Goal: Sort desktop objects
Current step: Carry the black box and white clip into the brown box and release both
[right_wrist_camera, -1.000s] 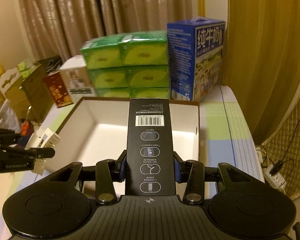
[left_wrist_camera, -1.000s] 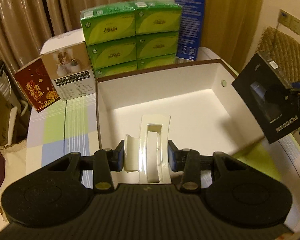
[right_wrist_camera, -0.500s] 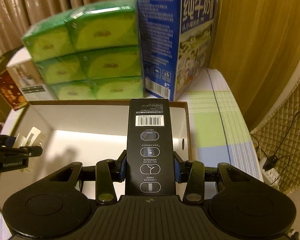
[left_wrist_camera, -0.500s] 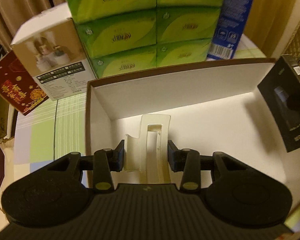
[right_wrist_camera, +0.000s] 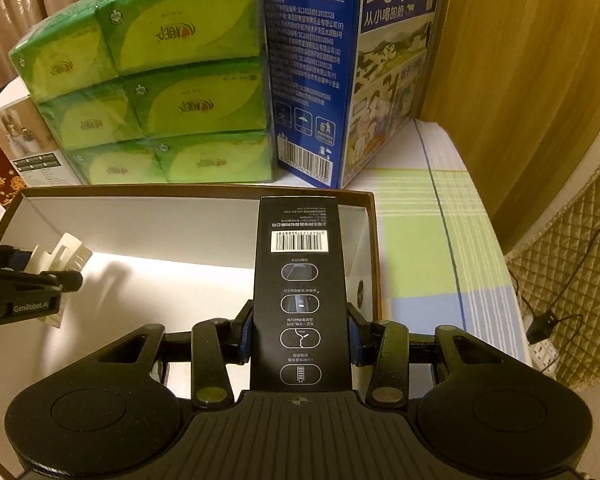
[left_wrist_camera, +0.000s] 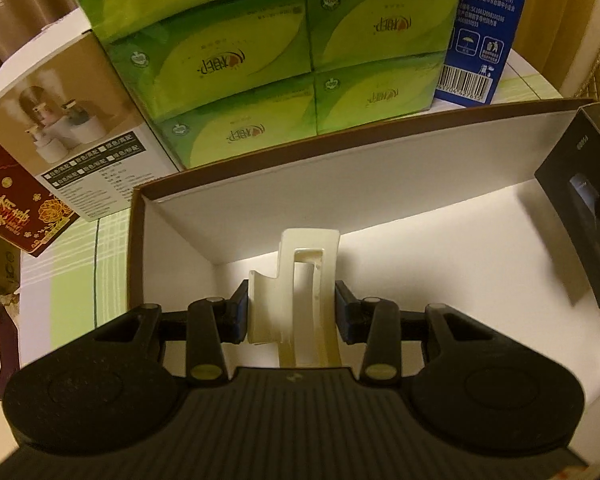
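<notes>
My left gripper [left_wrist_camera: 291, 312] is shut on a cream-white plastic hair claw clip [left_wrist_camera: 300, 280] and holds it over the left part of a shallow open white box with brown rim [left_wrist_camera: 380, 160]. My right gripper [right_wrist_camera: 300, 334] is shut on a tall black product box with a barcode [right_wrist_camera: 300, 280], held over the right part of the same open box [right_wrist_camera: 180, 208]. The black box shows at the right edge of the left wrist view [left_wrist_camera: 584, 208]. The left gripper with the clip shows at the left of the right wrist view [right_wrist_camera: 40, 276].
Behind the open box stand stacked green tissue packs [left_wrist_camera: 260, 60], a blue milk carton box [right_wrist_camera: 340, 80], a white-and-tan product box [left_wrist_camera: 60, 128] and a dark red gift bag [left_wrist_camera: 16, 208]. The checked tablecloth [right_wrist_camera: 428, 248] lies right of the box; a power strip [right_wrist_camera: 544, 352] lies on the floor.
Both grippers have moved forward and down over the open box, each holding its object. The tissue packs and blue box now loom closer.
</notes>
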